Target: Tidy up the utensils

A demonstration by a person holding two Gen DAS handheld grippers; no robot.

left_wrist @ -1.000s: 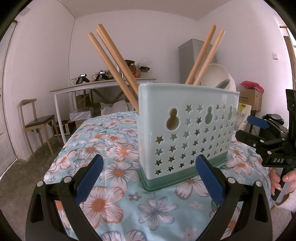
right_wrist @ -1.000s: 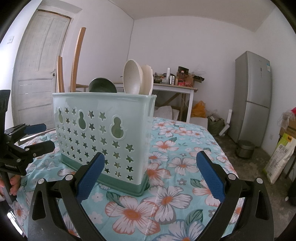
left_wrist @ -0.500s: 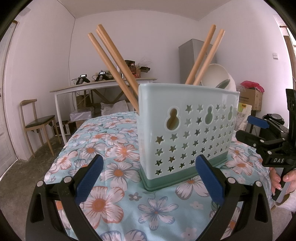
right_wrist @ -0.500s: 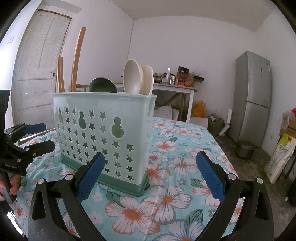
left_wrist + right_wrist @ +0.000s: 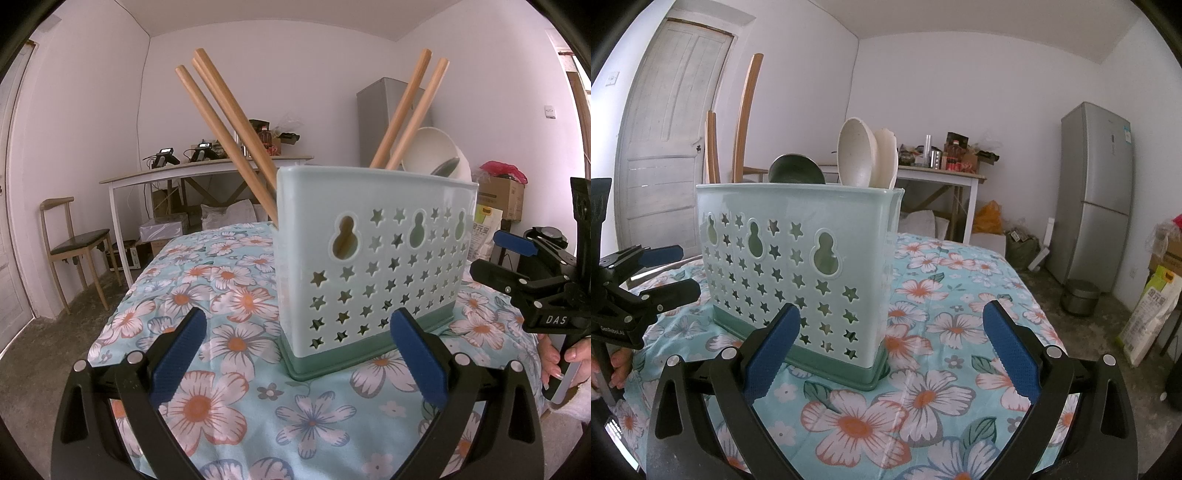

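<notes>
Our left tongs (image 5: 295,347) and right tongs (image 5: 888,341) both stand spread, pinching nothing. "DAS" reads on the right tongs' black body; small lettering on the left one is illegible to us. The pale mint star-perforated plastic utensil caddy (image 5: 373,258) sits upright on the floral-clothed tabletop (image 5: 229,295), between both tongs. Long wooden handles (image 5: 229,122) lean outward; white spoon bowls (image 5: 866,157) point up.

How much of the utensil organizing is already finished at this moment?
It looks nearly finished. The chopsticks and spoons already stand in the caddy. Both the left tongs and right tongs are open and empty. No loose utensil shows on the tablecloth.
</notes>
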